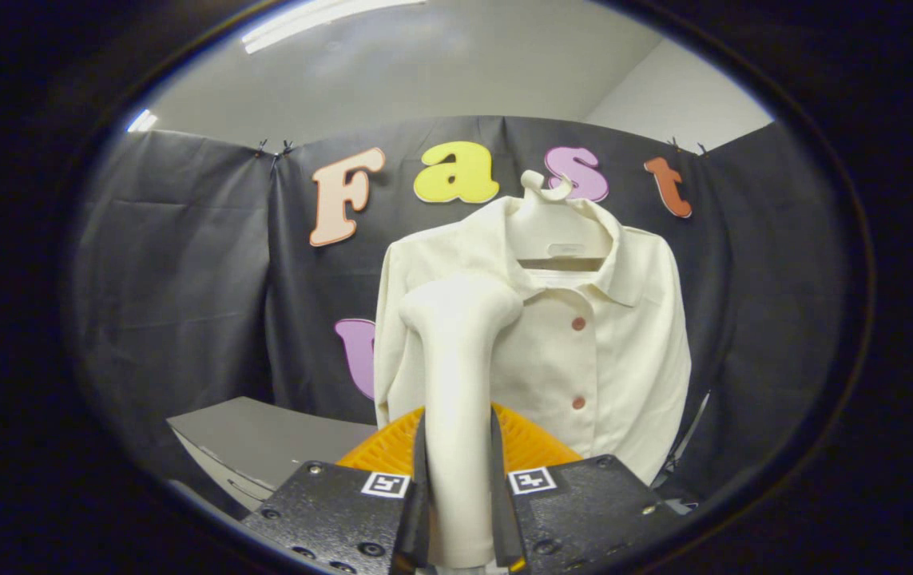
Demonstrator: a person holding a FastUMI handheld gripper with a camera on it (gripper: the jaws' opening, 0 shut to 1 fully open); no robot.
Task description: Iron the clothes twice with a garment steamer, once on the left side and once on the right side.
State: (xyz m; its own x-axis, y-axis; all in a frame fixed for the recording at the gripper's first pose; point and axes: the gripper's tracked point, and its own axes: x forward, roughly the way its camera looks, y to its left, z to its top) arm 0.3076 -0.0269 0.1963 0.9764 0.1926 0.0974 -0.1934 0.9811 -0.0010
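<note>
The gripper (456,511) has its jaws clenched on the smooth, matte cream garment steamer (456,383), its rounded head just before the cream buttoned shirt (608,343) on a hanger (556,231).

Cream steamer (456,383); cream shirt (584,319), reddish buttons (578,323); black fingers (502,495), black-and-white markers (532,481); orange ribbed piece (528,443); grey table (264,439).

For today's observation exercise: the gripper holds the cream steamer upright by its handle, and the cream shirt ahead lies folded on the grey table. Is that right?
Not quite. The gripper view shows the shirt hanging on a hanger, not folded on the table. The gripper does hold the steamer upright.
</note>
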